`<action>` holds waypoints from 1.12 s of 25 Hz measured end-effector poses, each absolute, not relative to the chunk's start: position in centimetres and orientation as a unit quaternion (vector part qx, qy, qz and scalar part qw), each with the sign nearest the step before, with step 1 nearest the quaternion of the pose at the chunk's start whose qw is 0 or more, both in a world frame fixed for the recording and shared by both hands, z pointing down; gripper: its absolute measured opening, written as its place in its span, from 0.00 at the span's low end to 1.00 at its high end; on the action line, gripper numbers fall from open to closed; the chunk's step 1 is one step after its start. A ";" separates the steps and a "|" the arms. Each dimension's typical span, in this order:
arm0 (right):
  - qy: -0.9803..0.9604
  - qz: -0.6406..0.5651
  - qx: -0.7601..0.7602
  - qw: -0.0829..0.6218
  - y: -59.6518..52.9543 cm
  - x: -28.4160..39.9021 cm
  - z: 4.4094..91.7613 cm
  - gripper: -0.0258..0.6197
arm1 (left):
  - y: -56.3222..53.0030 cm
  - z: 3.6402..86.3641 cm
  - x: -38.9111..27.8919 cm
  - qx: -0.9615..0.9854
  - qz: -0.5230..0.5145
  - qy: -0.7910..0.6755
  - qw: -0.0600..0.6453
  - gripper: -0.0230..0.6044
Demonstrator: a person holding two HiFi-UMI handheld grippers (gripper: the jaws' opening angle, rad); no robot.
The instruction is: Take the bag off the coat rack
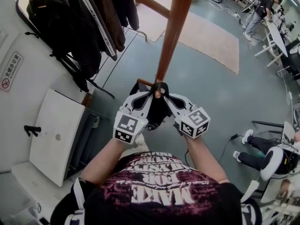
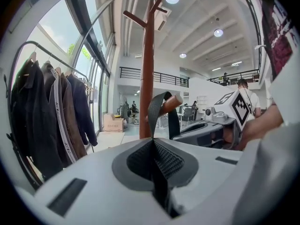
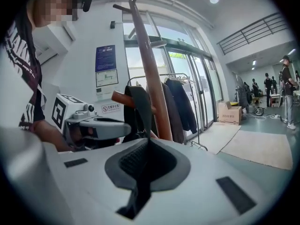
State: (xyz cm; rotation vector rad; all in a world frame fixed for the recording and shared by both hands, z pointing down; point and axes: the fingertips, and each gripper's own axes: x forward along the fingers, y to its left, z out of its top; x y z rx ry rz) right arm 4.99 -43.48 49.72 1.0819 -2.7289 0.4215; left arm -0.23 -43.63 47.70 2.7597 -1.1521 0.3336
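A brown wooden coat rack pole [image 1: 173,27] rises in front of me. The black bag [image 1: 158,110] hangs low against it, between my two grippers. Its black strap [image 2: 158,110] loops over a short wooden peg [image 2: 172,103]. My left gripper [image 1: 151,93] is shut on one side of the strap, which runs up from between its pads [image 2: 166,161] to the peg. My right gripper [image 1: 167,95] is shut on the other side of the strap [image 3: 139,108], just beside the pole [image 3: 150,78]. Both grippers meet at the peg [image 1: 146,83].
A garment rail with dark coats [image 1: 89,22] stands to the left of the pole. A white cabinet [image 1: 56,130] sits at my lower left. A tan mat [image 1: 206,36] lies beyond the pole. A seated person [image 1: 262,151] and desks are at the right.
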 end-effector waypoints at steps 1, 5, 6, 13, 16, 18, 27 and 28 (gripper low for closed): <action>-0.918 0.140 0.361 0.083 -43.2 5.0 49.1 0.05 | -43.4 47.1 -0.3 0.915 0.107 -0.383 0.063 0.05; -0.927 0.133 0.344 0.064 -41.9 5.1 46.6 0.05 | -42.2 44.4 -0.5 0.914 0.087 -0.393 0.049 0.05; -0.929 0.131 0.340 0.060 -41.5 5.0 46.0 0.05 | -41.9 43.8 -0.6 0.913 0.083 -0.396 0.045 0.05; -0.943 0.121 0.307 0.044 -38.3 4.9 42.2 0.05 | -38.6 39.8 -1.3 0.906 0.060 -0.418 0.030 0.05; -0.949 0.108 0.294 0.040 -36.8 4.9 40.3 0.05 | -37.1 38.1 -1.3 0.905 0.048 -0.422 0.022 0.05; -0.953 0.095 0.284 0.040 -36.0 4.9 39.2 0.05 | -36.2 37.0 -1.4 0.903 0.042 -0.427 0.017 0.05; -0.961 0.049 0.266 0.046 -31.6 5.9 36.0 0.05 | -31.5 33.8 -0.3 0.901 0.026 -0.433 0.001 0.05; -0.962 0.046 0.265 0.046 -31.2 6.1 35.6 0.05 | -31.0 33.5 0.0 0.901 0.025 -0.433 -0.001 0.05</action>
